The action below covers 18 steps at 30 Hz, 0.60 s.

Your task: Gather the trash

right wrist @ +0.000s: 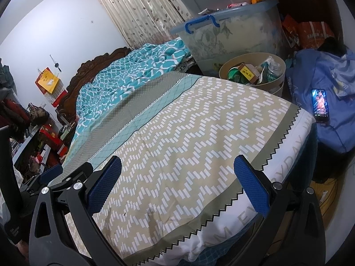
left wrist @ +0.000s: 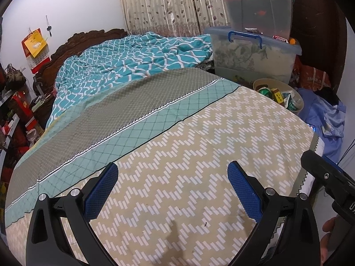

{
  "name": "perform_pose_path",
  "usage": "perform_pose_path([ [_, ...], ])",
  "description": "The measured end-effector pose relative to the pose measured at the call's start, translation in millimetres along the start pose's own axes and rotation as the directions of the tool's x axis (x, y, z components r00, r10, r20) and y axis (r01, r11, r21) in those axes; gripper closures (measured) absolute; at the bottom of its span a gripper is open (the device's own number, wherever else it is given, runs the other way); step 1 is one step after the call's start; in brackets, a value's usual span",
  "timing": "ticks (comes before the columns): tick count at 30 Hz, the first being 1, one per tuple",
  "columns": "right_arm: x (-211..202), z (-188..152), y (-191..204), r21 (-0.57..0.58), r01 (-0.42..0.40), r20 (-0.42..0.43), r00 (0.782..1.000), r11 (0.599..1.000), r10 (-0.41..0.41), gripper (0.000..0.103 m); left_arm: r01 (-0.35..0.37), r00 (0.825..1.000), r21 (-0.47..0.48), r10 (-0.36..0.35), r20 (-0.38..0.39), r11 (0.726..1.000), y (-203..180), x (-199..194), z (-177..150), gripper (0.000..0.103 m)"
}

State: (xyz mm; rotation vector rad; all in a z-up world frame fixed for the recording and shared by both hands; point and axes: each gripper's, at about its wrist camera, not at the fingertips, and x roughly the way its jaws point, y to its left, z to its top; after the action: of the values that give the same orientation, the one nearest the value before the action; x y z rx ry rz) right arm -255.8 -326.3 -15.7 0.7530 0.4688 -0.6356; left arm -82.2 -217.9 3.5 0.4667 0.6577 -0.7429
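Both sets of fingers are spread wide with nothing between them: the left gripper (left wrist: 173,190) hovers over the near end of the bed (left wrist: 199,155), and the right gripper (right wrist: 177,184) sits just beside it, closer to the bed's right edge with the zigzag trim. Loads of open bedspread ahead. The trash is already in the beige bin (right wrist: 253,84) off the far right corner, jammed against a clear storage tub (right wrist: 233,35). A phone (right wrist: 320,105) lies on blue fabric right of the bed. A teal quilt (left wrist: 133,59) is bunched up far.
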Motion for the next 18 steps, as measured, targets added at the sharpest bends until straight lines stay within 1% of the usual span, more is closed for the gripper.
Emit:
perform_pose_path([
  [7,1.6,0.2,-1.9,0.006,0.003,-0.003,1.0,1.0,-0.003,0.003,-0.005,1.0,0.0,0.005,-0.006,1.0,0.3,1.1,-1.4,0.008],
  [18,3.1,-2.7,-3.9,0.014,0.012,-0.011,1.0,1.0,-0.012,0.003,0.005,0.999,-0.011,-0.006,-0.032,1.0,2.4,7.4,-2.6,0.008],
])
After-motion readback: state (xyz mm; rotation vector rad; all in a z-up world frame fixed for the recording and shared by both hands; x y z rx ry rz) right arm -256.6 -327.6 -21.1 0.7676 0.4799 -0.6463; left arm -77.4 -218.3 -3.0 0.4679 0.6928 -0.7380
